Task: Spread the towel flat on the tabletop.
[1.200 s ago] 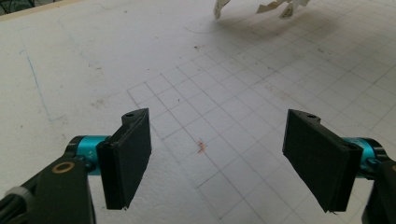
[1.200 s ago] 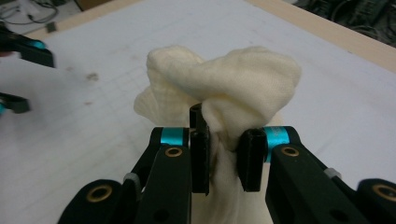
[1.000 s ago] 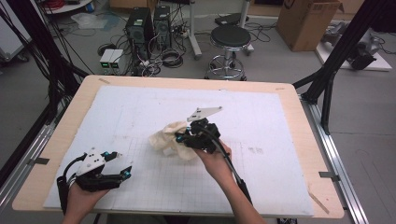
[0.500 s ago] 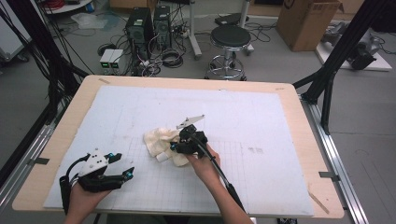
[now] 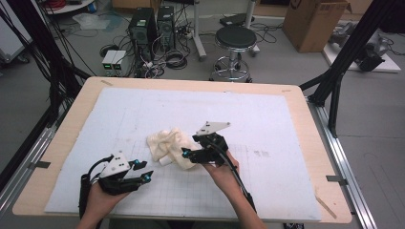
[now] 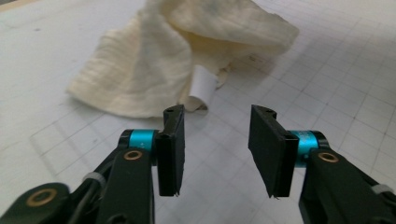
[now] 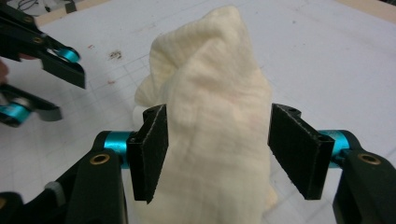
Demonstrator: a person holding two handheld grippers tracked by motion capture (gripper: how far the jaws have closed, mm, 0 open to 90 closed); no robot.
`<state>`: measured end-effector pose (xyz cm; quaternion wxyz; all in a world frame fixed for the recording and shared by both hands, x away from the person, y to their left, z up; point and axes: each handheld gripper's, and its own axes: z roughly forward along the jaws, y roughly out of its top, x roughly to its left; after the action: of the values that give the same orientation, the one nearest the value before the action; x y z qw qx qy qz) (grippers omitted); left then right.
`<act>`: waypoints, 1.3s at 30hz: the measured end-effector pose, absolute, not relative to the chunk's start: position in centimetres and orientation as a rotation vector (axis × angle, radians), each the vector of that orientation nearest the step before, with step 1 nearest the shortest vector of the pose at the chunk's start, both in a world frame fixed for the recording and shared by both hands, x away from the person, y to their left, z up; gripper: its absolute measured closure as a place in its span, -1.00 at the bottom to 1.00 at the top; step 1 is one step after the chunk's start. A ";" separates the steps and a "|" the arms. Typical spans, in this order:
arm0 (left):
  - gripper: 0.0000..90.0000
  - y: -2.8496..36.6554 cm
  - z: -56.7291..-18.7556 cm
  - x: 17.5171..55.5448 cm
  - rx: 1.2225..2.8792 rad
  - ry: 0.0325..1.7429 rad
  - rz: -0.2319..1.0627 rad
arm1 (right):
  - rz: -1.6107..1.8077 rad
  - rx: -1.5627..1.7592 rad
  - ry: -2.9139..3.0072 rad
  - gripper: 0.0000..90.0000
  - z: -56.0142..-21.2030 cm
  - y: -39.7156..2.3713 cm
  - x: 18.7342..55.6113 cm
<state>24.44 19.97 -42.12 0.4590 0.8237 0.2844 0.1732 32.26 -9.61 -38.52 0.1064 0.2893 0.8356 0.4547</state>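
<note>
Partly cloth-covered: white tag [image 6: 204, 87] under cream cloth [image 6: 154, 60].

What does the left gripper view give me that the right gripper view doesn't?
Left gripper view alone: the left claw, open with nothing between its jaws, and a white tag poking out under the cloth.

Right gripper view alone: the right claw, jaws just opening, with the cloth between them and a gap at the right pad. The left claw appears farther off.

Both: the cream cloth bunched on the gridded mat.
</note>
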 end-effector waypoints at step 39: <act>0.99 16.4 -41.6 29.1 2.097 0.688 0.446 | 1.393 0.908 2.515 0.87 -41.0 -15.3 32.1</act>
<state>29.12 16.39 -41.61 0.4304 0.8407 0.2757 0.1788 32.06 -15.26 -40.96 0.0633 0.3005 0.8326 0.4610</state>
